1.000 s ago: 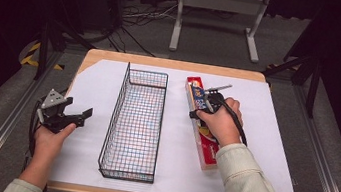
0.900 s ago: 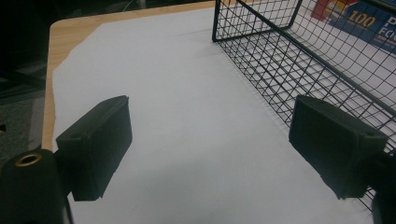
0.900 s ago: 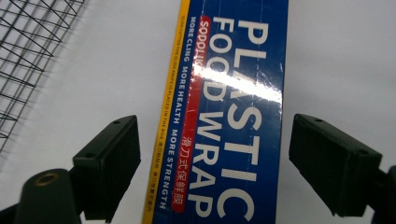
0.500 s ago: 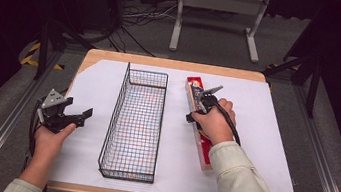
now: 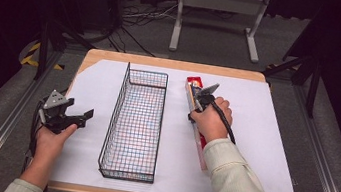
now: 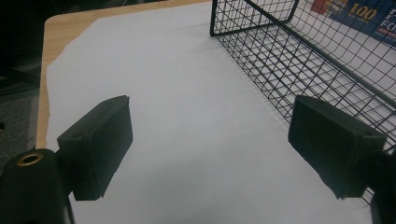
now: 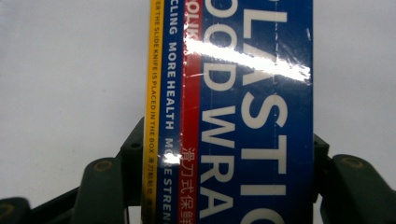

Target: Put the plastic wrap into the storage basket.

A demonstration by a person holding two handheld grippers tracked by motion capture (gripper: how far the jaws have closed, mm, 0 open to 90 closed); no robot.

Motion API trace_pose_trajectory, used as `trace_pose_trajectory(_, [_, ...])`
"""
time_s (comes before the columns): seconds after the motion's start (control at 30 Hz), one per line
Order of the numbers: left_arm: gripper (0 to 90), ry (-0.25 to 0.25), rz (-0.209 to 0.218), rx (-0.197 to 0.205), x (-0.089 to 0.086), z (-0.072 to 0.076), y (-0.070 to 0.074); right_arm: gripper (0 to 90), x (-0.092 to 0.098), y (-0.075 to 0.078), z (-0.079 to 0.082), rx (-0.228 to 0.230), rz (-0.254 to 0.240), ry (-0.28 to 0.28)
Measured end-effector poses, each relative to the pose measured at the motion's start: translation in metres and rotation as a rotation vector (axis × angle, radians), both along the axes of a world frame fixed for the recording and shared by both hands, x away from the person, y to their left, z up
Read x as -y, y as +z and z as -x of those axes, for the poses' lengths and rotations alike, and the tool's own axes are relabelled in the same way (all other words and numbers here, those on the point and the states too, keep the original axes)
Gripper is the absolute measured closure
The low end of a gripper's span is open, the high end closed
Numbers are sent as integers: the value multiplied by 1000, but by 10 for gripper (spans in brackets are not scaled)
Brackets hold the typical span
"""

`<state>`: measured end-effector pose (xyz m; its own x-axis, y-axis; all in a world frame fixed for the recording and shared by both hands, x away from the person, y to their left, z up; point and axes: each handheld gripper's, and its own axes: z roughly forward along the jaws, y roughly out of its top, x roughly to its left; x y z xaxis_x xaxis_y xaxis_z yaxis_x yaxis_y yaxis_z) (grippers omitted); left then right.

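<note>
A long plastic wrap box, blue with red and yellow stripes, lies lengthwise on the white sheet to the right of a black wire basket. My right gripper points down onto the box's far half. In the right gripper view its jaws have just been closing and now press both long sides of the box, so the right gripper is shut on it. My left gripper rests low over the sheet, left of the basket. The left gripper is open, with bare paper between its pads.
A white paper sheet covers most of the wooden table. The basket stands just right of my left gripper's jaw. Metal rails run along both sides of the table, and a stand's legs and cables lie on the floor behind.
The right hand has shifted slightly toward the box's far end and settled lower on it. The left hand and gripper have stayed put.
</note>
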<state>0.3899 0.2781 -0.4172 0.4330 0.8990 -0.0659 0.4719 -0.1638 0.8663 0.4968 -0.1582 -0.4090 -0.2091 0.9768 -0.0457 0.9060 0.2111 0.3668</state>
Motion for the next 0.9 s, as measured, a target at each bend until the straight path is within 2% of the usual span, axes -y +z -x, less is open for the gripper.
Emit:
trace_pose_trajectory(0.1, [145, 3, 1, 4, -1, 0, 1, 406, 0, 0, 1, 1, -2, -15])
trace_pose_trajectory(0.17, [145, 4, 3, 4, -1, 1, 1, 407, 2, 3, 2, -4, -33, -36])
trace_pose_trajectory(0.27, [145, 5, 0, 6, -2, 1, 1, 408, 4, 5, 3, 0, -40, -45])
trace_pose_trajectory(0.3, [145, 8, 3, 6, -2, 1, 1, 408, 6, 9, 5, 8, -64, -56])
trace_pose_trajectory(0.33, [145, 8, 4, 6, -2, 1, 1, 408, 6, 9, 5, 8, -64, -56])
trace_pose_trajectory(0.5, [145, 8, 2, 10, -1, 1, 2, 408, 12, 18, 9, 10, -129, -98])
trace_pose_trajectory(0.9, [146, 18, 12, 17, -2, 0, 2, 408, 19, 44, 23, 84, -176, -125])
